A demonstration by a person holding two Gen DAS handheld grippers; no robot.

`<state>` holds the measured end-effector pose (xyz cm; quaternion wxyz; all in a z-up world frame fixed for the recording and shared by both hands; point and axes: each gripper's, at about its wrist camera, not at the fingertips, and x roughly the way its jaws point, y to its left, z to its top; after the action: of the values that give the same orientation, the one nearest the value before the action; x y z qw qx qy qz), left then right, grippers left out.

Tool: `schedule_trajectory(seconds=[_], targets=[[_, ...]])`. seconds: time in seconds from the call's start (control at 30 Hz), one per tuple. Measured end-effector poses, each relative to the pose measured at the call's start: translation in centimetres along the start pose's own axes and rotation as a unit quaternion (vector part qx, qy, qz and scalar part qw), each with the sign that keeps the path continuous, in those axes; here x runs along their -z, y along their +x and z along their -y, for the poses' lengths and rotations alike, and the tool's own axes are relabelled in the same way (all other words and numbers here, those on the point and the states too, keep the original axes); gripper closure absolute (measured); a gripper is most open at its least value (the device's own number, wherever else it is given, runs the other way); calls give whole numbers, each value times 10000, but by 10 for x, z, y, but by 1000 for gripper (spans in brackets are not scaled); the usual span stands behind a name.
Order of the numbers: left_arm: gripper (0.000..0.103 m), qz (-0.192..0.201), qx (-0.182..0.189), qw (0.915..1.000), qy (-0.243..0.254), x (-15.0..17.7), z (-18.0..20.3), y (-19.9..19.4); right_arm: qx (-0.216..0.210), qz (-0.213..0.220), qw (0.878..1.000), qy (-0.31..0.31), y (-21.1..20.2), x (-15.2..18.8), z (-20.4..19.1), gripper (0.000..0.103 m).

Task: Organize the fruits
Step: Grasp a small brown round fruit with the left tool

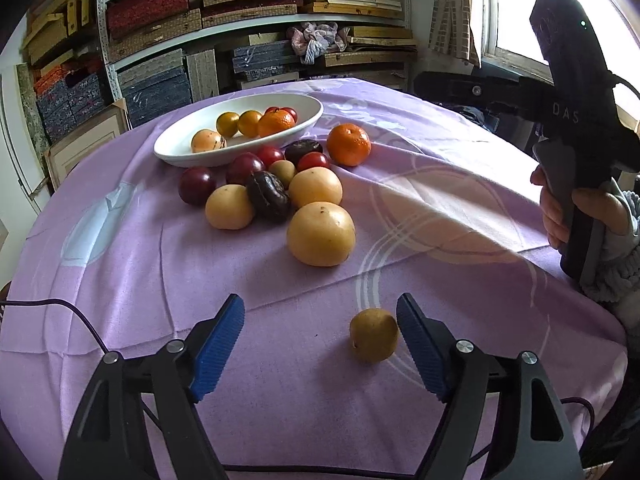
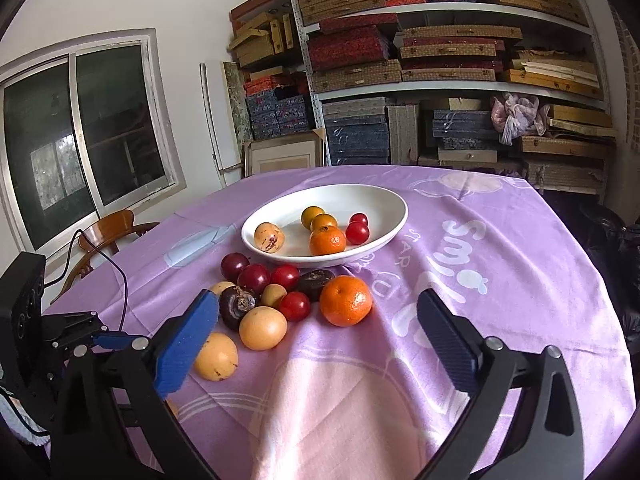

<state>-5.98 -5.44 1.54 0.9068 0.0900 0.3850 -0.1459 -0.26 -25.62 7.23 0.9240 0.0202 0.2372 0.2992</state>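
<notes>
Small yellow fruit (image 1: 373,340) btwn open left gripper (image 1: 320,344) jaws, by right pad.

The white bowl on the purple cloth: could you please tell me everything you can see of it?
The white bowl is a shallow oval dish, glossy like glazed ceramic, sitting upright on the purple tablecloth at the far side of the fruit pile. It holds an orange mandarin, two yellow-orange fruits, two small red ones and a pale blemished fruit. Much of its floor is bare. Loose red and dark fruits crowd its near rim; whether they touch is unclear. Neither gripper is near it.
</notes>
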Motion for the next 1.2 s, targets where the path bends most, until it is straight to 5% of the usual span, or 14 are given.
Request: schedule_trajectory(seconds=[0.43, 0.6, 0.77, 1.2], targets=[[23, -319, 598, 9977, -32, 7, 8, 9, -7, -204, 9998, 91, 8, 1, 1, 4], [42, -380, 695, 9968, 34, 6, 13, 13, -24, -214, 9997, 117, 9, 2, 1, 4], [43, -380, 713, 9967, 55, 6, 14, 12, -83, -267, 9995, 109, 11, 2, 0, 4], [73, -350, 707, 9968, 139, 10, 16, 7, -262, -561, 9971, -444, 23, 14, -27, 4]])
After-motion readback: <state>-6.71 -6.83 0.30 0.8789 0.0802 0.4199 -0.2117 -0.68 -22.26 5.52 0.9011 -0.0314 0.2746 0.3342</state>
